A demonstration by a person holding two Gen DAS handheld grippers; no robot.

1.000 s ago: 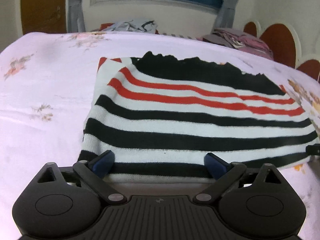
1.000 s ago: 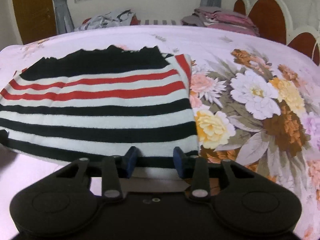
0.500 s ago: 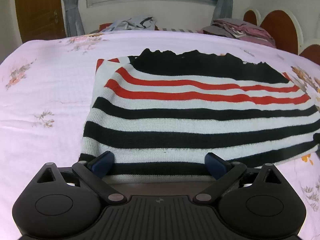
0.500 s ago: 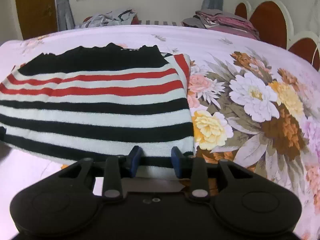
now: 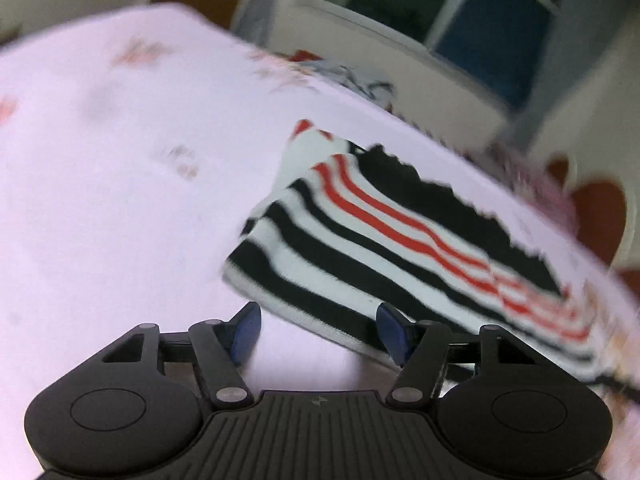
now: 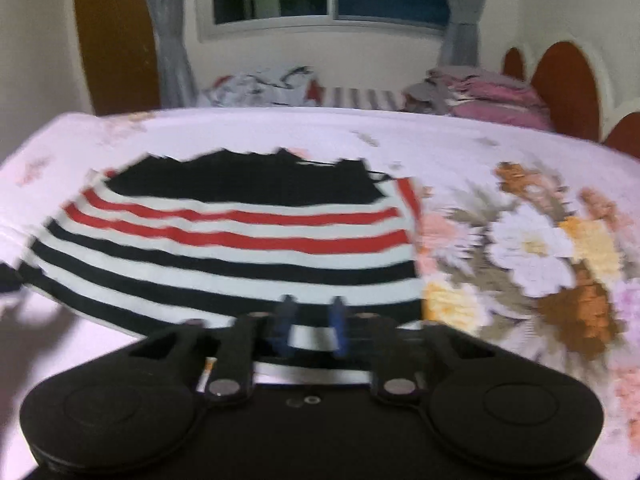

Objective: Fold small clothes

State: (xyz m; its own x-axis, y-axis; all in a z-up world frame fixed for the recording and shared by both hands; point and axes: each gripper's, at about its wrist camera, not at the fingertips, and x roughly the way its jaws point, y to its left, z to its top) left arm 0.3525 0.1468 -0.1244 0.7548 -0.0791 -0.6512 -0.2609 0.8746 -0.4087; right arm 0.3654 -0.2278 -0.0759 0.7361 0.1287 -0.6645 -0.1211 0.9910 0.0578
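A folded knit sweater with black, white and red stripes lies on the bed; it also shows in the right wrist view. My left gripper is open, tilted, just off the sweater's near edge, holding nothing. My right gripper is narrowed at the sweater's near right edge, with striped cloth between its blue fingers. Both views are blurred by motion.
The bed has a pink sheet with a large flower print to the right of the sweater. Piles of clothes lie at the far end by the window. A scalloped headboard stands at the right.
My left gripper has tilted and swung left, off the sweater's near edge. My right gripper has narrowed further on the near edge and the view has pulled back.
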